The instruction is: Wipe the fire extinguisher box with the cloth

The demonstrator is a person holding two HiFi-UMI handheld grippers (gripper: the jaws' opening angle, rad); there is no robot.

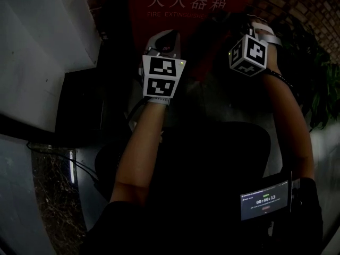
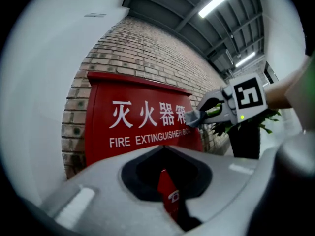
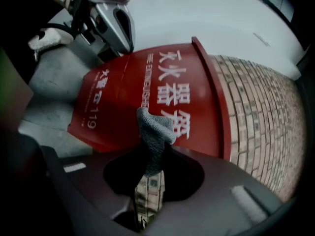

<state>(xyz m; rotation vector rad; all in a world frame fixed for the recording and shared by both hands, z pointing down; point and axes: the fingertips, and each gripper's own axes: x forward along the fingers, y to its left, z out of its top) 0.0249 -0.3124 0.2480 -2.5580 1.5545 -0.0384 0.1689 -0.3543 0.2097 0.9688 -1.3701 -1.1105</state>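
The cloth [image 3: 153,132], likely soft and light, is pinched by one bunched end in the right gripper [image 3: 149,178], near the right edge of the fire extinguisher box [image 2: 138,127]. The left gripper [image 2: 170,193] is closed on nothing

One fire extinguisher box [image 2: 142,154], one cloth [image 3: 153,136], one plant [image 1: 322,89], and two tongs: left tongs [image 2: 166,182], right tongs [image 3: 149,178].

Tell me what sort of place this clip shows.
Probably a building's service area or car park: a red fire extinguisher box against a brick wall, with strip lights on a bare ceiling.
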